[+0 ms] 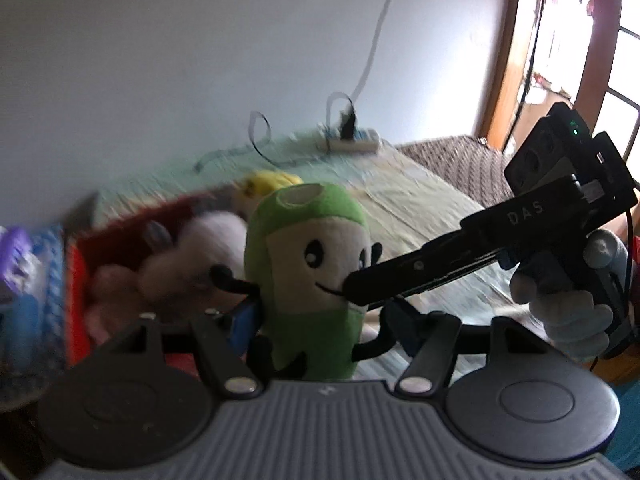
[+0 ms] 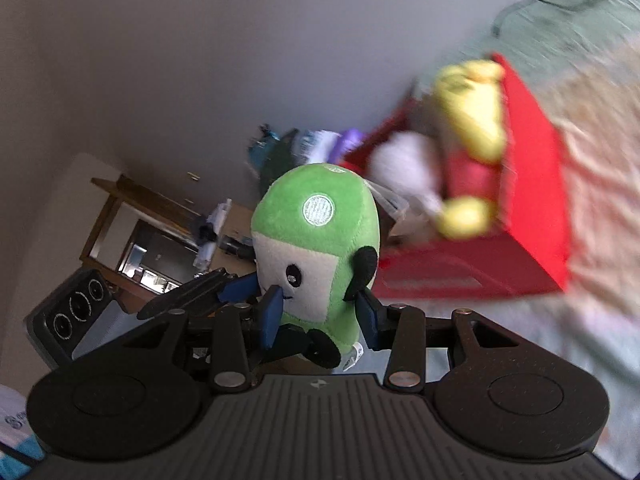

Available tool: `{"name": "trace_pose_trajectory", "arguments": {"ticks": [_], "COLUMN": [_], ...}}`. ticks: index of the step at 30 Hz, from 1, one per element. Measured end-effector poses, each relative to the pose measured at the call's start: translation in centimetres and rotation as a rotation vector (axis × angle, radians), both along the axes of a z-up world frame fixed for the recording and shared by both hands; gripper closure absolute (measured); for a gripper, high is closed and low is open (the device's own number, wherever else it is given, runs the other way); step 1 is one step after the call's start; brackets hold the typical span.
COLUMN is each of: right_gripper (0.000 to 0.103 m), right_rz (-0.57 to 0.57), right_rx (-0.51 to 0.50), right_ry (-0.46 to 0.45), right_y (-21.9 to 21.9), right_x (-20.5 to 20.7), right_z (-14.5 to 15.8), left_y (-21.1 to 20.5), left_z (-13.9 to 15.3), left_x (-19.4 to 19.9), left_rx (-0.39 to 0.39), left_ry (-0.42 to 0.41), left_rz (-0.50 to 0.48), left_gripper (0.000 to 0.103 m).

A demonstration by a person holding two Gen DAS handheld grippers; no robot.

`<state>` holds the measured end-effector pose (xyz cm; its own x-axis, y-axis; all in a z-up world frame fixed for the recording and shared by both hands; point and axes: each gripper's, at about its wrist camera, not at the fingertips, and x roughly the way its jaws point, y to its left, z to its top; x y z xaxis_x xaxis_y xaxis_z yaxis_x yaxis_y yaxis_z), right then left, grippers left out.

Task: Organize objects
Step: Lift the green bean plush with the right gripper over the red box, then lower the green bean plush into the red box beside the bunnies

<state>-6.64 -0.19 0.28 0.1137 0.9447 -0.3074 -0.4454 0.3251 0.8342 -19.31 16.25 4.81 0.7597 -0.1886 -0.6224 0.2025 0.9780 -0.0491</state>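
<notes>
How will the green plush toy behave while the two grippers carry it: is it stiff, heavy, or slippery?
The green plush toy is probably soft and light: it is fuzzy, stuffed fabric. The right gripper and the left gripper both pinch its body, so it likely squashes rather than slips. Its thin black limbs probably dangle loosely.

Fuzzy cloth green plush toy (image 2: 316,248); smooth matt red box (image 2: 532,184).

The red box (image 1: 76,280) and the soft toys (image 1: 208,248) inside it are smeared by motion blur; individual toys cannot be identified. The green plush (image 2: 316,256) hides its lower legs behind the right claw (image 2: 320,316) housing. The gloved hand (image 1: 568,300) is partly covered by the device it grips.
</notes>
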Motion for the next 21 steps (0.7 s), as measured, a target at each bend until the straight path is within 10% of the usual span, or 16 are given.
{"name": "trace_pose_trajectory", "arguments": {"ticks": [8, 21], "right_gripper": [0.059, 0.060], "right_rz": [0.010, 0.008], "right_rx": [0.008, -0.116], "right_ry": [-0.128, -0.162], "right_y": [6.1, 13.0], "right_x": [2.7, 6.9], "right_z": [2.8, 0.2], "left_y": [4.9, 10.4], "left_z": [2.3, -1.8], "left_x": [0.8, 5.5], "left_rx": [0.037, 0.017], "left_ry": [-0.106, -0.006], "left_rz": [0.085, 0.235], "left_gripper": [0.033, 0.033]}}
